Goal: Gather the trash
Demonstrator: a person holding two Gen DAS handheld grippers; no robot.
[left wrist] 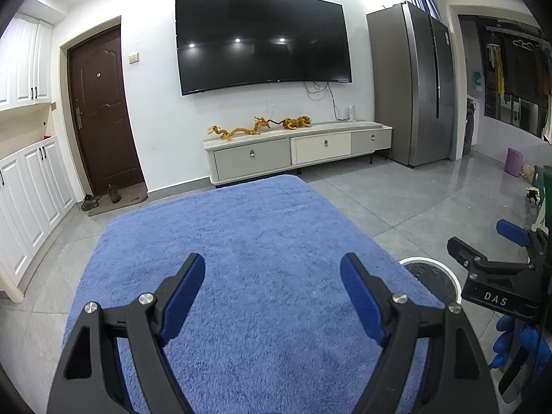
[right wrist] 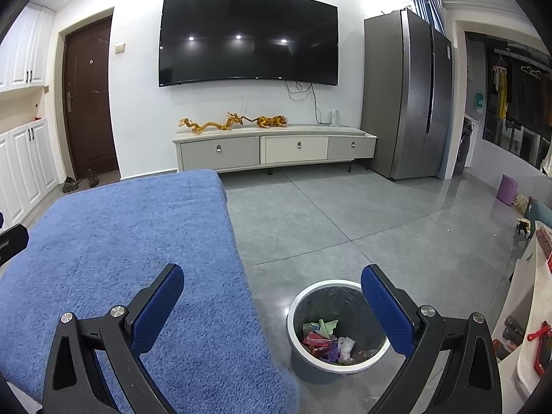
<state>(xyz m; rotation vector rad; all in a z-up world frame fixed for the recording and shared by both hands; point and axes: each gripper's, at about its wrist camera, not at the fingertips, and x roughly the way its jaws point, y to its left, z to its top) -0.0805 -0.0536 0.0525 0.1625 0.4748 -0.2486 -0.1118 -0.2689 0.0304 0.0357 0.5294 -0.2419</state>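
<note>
Right wrist view: the bin [right wrist: 339, 355] holds crumpled wrappers [right wrist: 324, 341]; both the right gripper [right wrist: 272, 296] and left gripper [left wrist: 272, 296] spread, empty.

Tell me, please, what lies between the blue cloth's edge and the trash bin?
Only bare grey floor shows between the blue cloth and the trash bin; the right wrist view shows this best.
</note>
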